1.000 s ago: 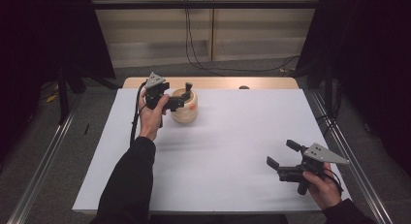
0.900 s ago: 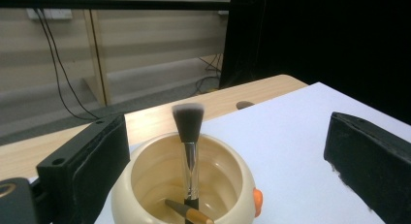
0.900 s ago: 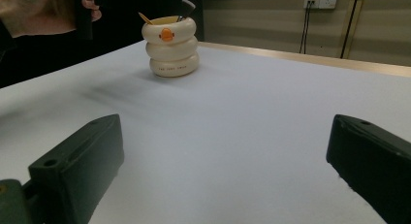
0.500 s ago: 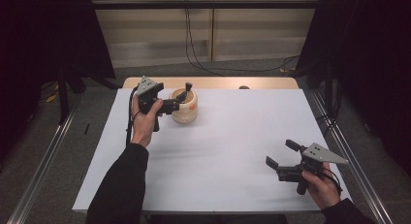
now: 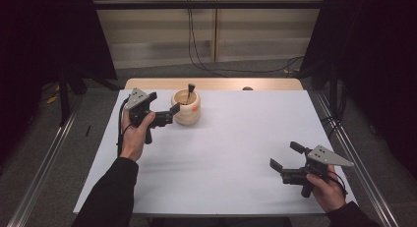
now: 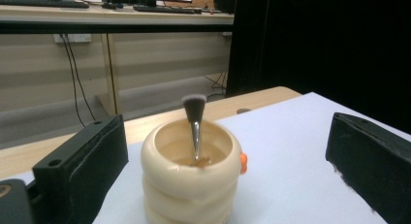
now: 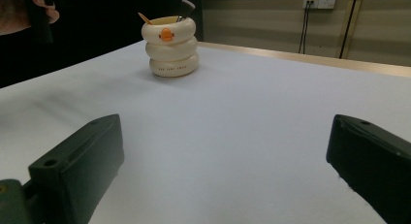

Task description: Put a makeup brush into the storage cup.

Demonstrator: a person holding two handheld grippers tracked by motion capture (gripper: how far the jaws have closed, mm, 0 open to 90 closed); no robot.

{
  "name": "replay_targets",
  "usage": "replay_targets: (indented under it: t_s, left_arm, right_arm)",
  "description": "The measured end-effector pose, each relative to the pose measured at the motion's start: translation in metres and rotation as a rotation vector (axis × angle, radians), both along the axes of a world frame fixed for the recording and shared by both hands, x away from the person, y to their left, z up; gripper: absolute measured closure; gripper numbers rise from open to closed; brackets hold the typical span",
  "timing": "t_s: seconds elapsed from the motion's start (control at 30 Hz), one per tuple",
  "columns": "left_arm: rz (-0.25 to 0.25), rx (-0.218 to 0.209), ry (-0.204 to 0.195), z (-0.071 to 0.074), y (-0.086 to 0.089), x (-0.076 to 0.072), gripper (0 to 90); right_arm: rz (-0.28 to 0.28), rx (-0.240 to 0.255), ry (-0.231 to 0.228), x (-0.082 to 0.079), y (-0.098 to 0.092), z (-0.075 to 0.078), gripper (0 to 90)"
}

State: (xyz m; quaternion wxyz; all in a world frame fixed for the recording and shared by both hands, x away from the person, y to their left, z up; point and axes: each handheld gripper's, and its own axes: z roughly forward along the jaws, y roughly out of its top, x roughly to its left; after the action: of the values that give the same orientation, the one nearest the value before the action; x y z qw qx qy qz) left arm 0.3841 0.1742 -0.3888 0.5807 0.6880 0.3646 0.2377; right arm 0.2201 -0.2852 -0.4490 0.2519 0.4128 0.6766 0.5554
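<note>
White table [image 5: 236,153], cream holder [image 7: 171,45], orange duck mark, small unreadable lettering

White table cover [image 5: 236,153] flat, bare. Wooden table edge [image 5: 216,83] exposed at far side. Black cables [image 5: 196,45] hang down rear wall. Wall socket [image 7: 319,1] fitted above.

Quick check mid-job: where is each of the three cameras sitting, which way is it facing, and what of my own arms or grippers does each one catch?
High view: above the near table edge, looking forward and down; shows both forearms, left gripper by the cream holder, right gripper near right.
Left gripper view: rides the left gripper, looking across the table at the holder close between its open fingers.
Right gripper view: rides the right gripper low over the white table, its fingers open.
Shared: holder and brush.
</note>
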Motion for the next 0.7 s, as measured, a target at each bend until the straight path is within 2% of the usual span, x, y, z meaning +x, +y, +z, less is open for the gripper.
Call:
replay_targets:
  t_s: [0.1,0.17,0.3,0.37,0.4,0.47,0.57,0.7]
  left_arm:
    - [-0.012,-0.014,0.004,-0.003,0.002,-0.008,1.4]
    - [-0.007,-0.008,-0.005,-0.005,0.002,-0.015,1.4]
    - [-0.035,-0.012,-0.01,-0.005,0.002,-0.025,1.4]
    - [-0.028,-0.014,-0.014,-0.005,0.002,-0.03,1.4]
    - [-0.022,0.013,-0.02,-0.005,0.004,-0.033,1.4]
    - [-0.032,0.018,-0.033,-0.006,0.003,-0.039,1.4]
    - [-0.038,0.024,-0.027,-0.008,0.004,-0.047,1.4]
    - [-0.049,0.006,-0.018,-0.011,0.004,-0.056,1.4]
  right_arm:
    - [-0.002,0.003,0.0,0.0,0.0,0.0,0.0]
    - [-0.002,0.001,0.0,0.0,0.0,0.0,0.0]
    - [-0.002,-0.002,-0.002,0.0,0.0,0.0,0.0]
    - [0.0,-0.004,-0.001,-0.001,0.0,0.0,0.0]
    - [0.002,-0.004,-0.001,-0.001,0.0,0.0,0.0]
    - [0.002,-0.006,-0.003,-0.001,0.0,0.0,0.0]
    - [-0.004,0.0,-0.002,-0.001,0.0,0.0,0.0]
    - [-0.001,-0.007,-0.006,-0.001,-0.001,0.0,0.0]
